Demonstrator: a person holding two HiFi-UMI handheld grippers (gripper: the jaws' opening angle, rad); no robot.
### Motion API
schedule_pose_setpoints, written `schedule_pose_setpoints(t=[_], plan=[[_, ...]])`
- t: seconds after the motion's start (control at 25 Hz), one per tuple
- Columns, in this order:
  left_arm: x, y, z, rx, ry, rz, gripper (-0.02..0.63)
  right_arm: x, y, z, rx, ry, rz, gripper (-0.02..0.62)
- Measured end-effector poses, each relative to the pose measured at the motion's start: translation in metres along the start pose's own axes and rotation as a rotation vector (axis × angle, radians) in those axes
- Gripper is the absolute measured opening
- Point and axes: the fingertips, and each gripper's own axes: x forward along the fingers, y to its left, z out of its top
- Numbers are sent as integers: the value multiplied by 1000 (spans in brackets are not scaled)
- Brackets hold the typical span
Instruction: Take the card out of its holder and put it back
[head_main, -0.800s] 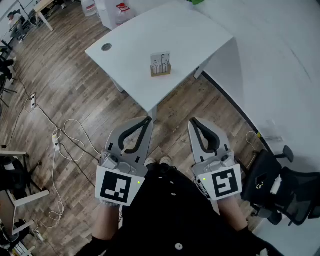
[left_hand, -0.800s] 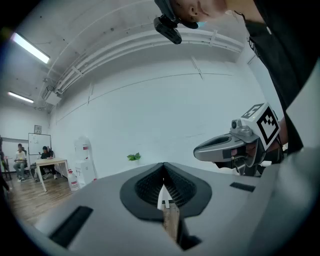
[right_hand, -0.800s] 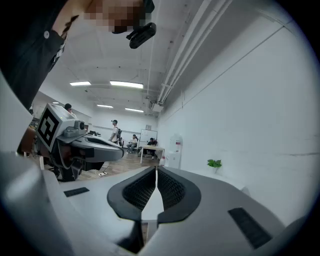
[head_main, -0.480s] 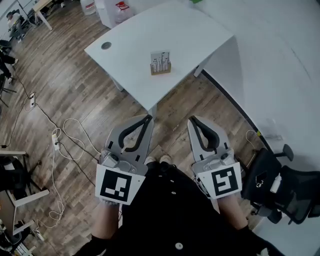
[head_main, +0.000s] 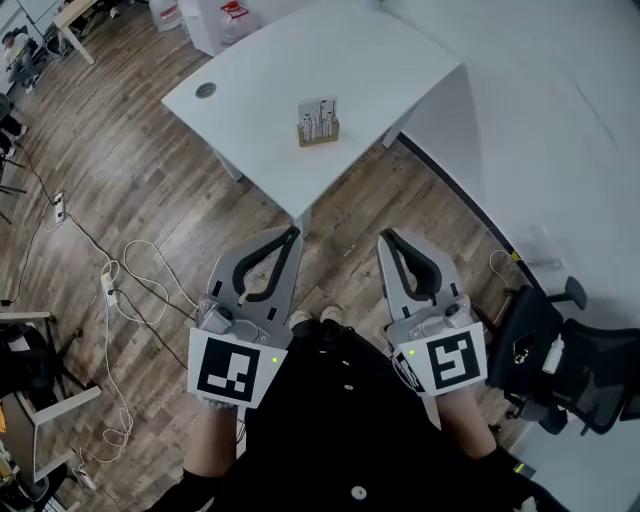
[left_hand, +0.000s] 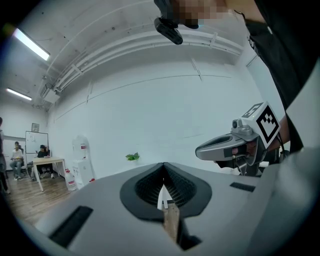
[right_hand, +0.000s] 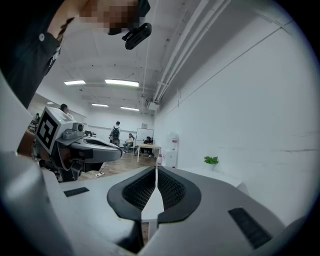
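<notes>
The table (head_main: 380, 60) has edged up the head view. The card (head_main: 318, 113) stands upright in its holder (head_main: 318, 134) — well ahead of the left gripper (head_main: 291, 236), which is nearer, and the right gripper (head_main: 387, 238), both with jaws together and empty.

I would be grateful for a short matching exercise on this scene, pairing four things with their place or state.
Things:
1. card
2. left gripper
3. office chair
4. round grommet

Places or states:
A. set in the top of the white table, near a corner
B. black, at the right edge of the head view
C. upright in the wooden holder
D. fingers shut, over the wooden floor, short of the table

Pairs: 1-C, 2-D, 3-B, 4-A
</notes>
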Motion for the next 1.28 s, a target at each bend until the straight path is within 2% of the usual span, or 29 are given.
schedule_pose_setpoints(t=[0.24, 0.44, 0.6, 0.92, 1.28], plan=[[-3, 9, -3, -3, -9, -6, 15, 1, 4, -3, -11, 6, -36, 46], [-3, 14, 12, 33, -74, -28, 14, 4, 11, -3, -12, 6, -62, 46], [-5, 18, 12, 40, -88, -39, 15, 5, 9, 1, -19, -5, -114, 48], [1, 25, 8, 41, -84, -48, 14, 14, 12, -6, -29, 17, -76, 48], [33, 41, 4, 22, -60, 14, 15, 42, -27, -5, -41, -5, -57, 48]])
